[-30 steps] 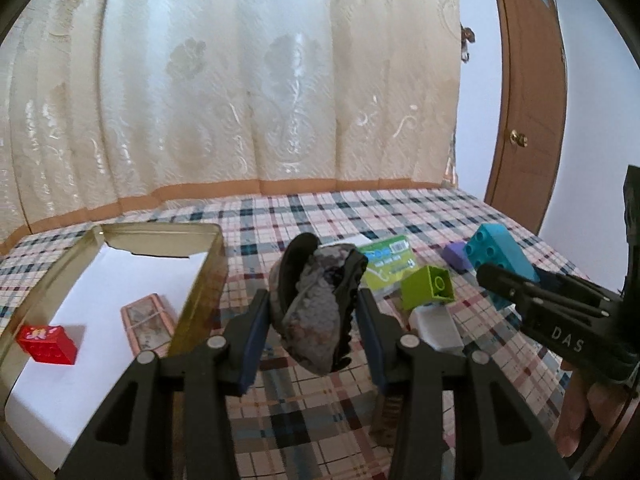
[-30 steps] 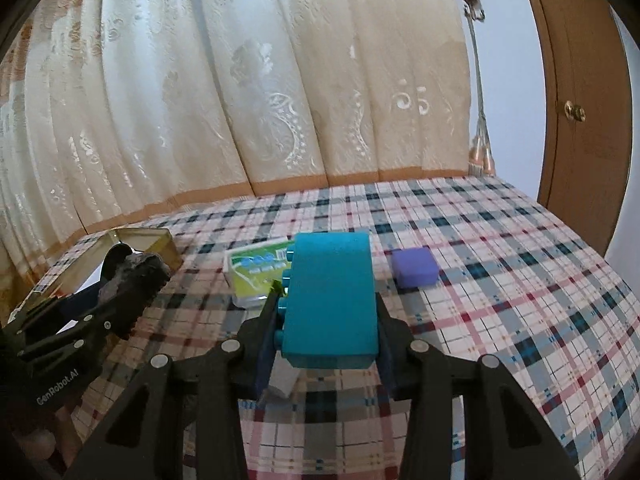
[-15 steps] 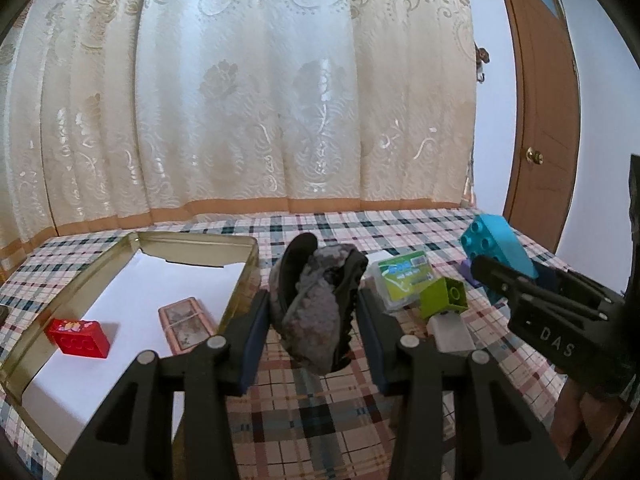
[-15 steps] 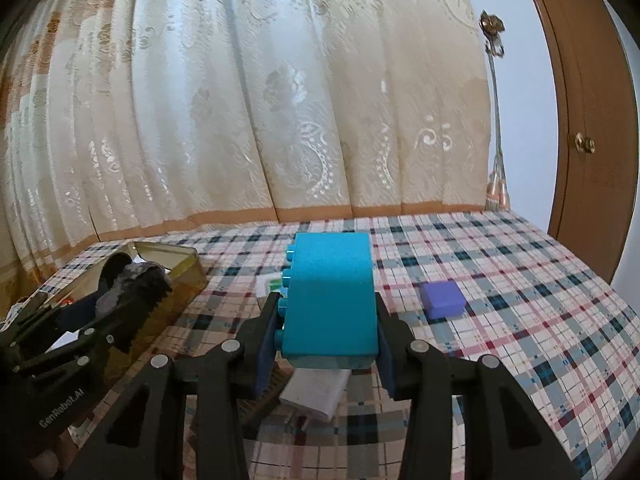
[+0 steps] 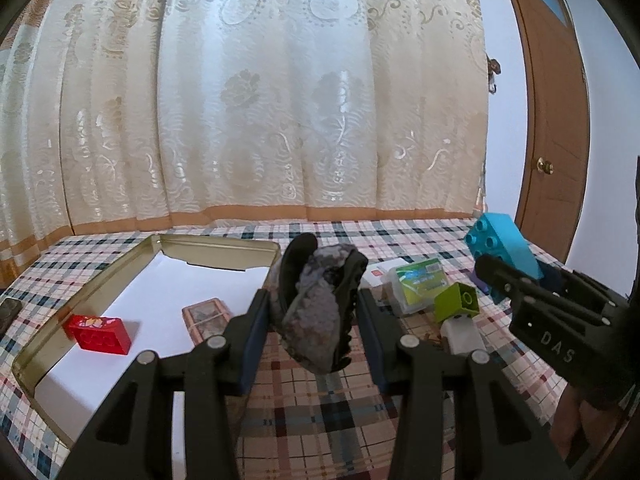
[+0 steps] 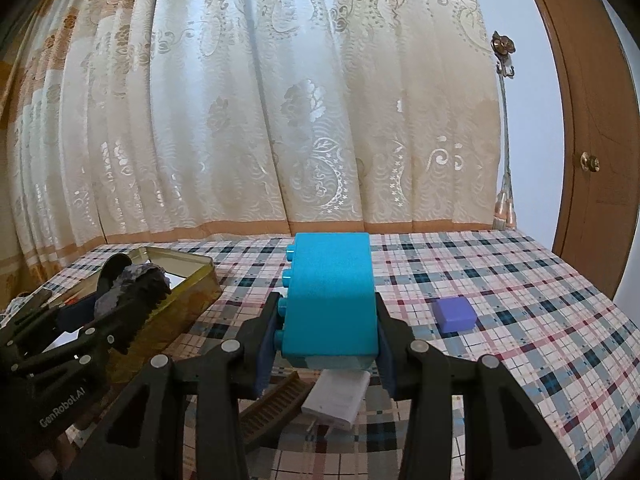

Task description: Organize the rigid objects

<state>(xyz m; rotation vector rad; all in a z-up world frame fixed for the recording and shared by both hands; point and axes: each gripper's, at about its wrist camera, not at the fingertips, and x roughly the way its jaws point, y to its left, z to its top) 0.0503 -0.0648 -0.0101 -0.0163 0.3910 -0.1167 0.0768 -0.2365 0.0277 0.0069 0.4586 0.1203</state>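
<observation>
My left gripper [image 5: 316, 312] is shut on a grey fuzzy hair claw clip [image 5: 320, 308] and holds it above the checked cloth, just right of an open gold tin [image 5: 224, 248]. The tin has a white lining and holds a red brick [image 5: 100, 334] and a small patterned box [image 5: 208, 314]. My right gripper [image 6: 330, 344] is shut on a large teal building block [image 6: 332, 300], studs facing left. The left wrist view shows that teal block [image 5: 504, 246] at the far right. In the right wrist view, the left gripper [image 6: 132, 304] hovers beside the tin [image 6: 192, 284].
On the cloth lie a lime brick [image 5: 460, 300], a green-and-white packet [image 5: 420, 286], a white block [image 6: 338, 398], a brown comb [image 6: 272, 404] and a purple block [image 6: 454, 314]. A curtain hangs behind the table. A wooden door [image 6: 592, 160] stands at the right.
Both grippers have tipped upward and drifted left toward the tin, still holding their loads. The green packet is now hidden behind the teal block in the right wrist view.
</observation>
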